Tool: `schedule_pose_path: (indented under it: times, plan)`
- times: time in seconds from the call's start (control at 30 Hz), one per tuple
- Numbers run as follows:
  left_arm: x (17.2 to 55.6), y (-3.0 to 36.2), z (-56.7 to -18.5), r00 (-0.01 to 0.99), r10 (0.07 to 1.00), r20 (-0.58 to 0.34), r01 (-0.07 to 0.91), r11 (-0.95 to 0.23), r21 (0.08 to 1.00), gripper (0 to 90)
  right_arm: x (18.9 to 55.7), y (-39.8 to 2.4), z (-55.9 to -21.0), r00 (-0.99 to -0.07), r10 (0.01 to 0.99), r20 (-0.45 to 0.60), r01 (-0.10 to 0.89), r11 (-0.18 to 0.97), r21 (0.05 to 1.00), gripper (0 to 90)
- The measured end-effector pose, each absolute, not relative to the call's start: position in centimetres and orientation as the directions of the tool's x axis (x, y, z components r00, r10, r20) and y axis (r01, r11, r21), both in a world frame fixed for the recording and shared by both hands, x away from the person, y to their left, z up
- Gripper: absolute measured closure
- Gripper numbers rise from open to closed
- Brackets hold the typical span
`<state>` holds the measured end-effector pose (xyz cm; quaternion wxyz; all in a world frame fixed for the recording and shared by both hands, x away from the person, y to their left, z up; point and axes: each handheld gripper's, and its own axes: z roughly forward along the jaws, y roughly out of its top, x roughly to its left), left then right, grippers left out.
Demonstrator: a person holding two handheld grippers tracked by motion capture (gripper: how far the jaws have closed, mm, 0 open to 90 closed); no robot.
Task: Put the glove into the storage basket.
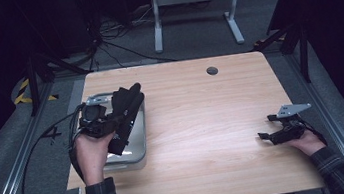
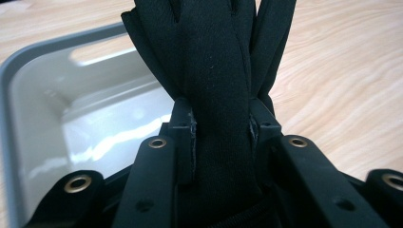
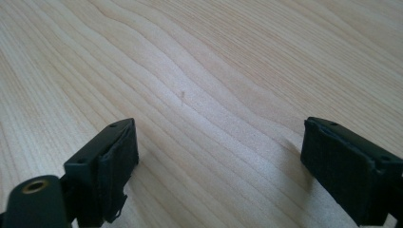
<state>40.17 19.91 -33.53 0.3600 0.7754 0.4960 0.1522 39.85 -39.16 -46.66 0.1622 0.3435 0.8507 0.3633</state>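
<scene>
Black fabric glove (image 2: 216,85) pinched in left gripper (image 2: 221,135) above grey metal tray (image 2: 28,95), likely for dropping in; right gripper (image 3: 218,156) gapes idle

Glove (image 2: 214,85): matt black stretch cloth. Tray (image 2: 43,109): smooth grey, glossy inside, metal or plastic unclear. Table (image 3: 199,71): pale wood grain, satin finish. Gripper pads (image 3: 119,171): rough matt black.

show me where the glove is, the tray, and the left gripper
glove (image 2: 218,71), left gripper view, on its palm fabric above the jaws.
tray (image 2: 28,61), left gripper view, on its grey rim.
left gripper (image 1: 97,123), high view, on its body over the tray, shut on the glove.
</scene>
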Motion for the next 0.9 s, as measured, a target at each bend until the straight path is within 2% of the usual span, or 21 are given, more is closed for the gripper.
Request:
schedule_pose_path:
  times: [0.37, 0.9]
  plan:
    - [42.2, 20.5, -36.9, 0.435, 0.888, -0.148, 0.721, -0.245, 0.648, 70.1, 39.9, -39.1, -46.6, -0.709, 0.704, -0.027, 0.469, 0.501, 0.728, 12.6]
    - [44.3, 20.6, -40.7, 0.403, 0.906, -0.131, 0.783, -0.267, 0.561, 69.6, 39.9, -39.1, -46.6, -0.709, 0.704, -0.027, 0.469, 0.501, 0.728, 12.5]
